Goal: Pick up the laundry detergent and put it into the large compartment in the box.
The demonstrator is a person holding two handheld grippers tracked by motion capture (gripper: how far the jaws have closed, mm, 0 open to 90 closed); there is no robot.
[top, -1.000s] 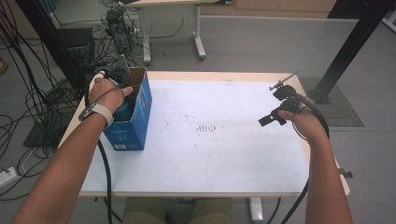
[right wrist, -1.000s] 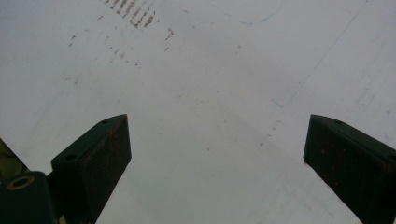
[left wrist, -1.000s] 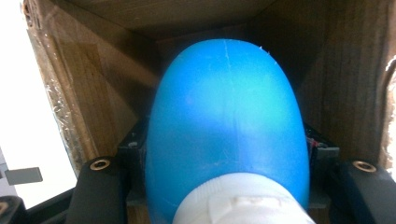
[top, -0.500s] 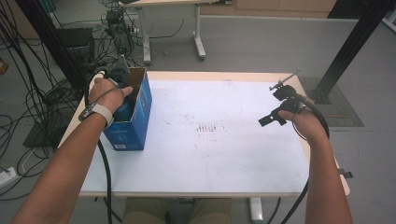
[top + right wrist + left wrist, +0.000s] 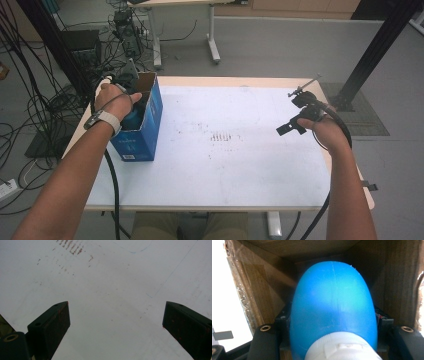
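A blue plastic bottle (image 5: 333, 307) with a white cap (image 5: 342, 347) sits between the jaws of my left gripper (image 5: 333, 333), which is shut on it. The bottle is down inside an open blue cardboard box (image 5: 145, 127) at the table's left edge; its brown inner walls (image 5: 262, 297) surround the bottle. From above, my left hand (image 5: 116, 100) reaches into the box's top and a bit of the blue bottle (image 5: 134, 119) shows under it. My right gripper (image 5: 289, 127) hovers over the white tabletop (image 5: 235, 150) at the right, open, with nothing between its fingers (image 5: 53, 322).
Faint reddish marks (image 5: 222, 136) dot the middle of the tabletop. Cables (image 5: 30, 115) and a black stand crowd the floor to the left. Another table's legs (image 5: 212, 40) stand behind. A black post (image 5: 372, 55) rises at the back right.
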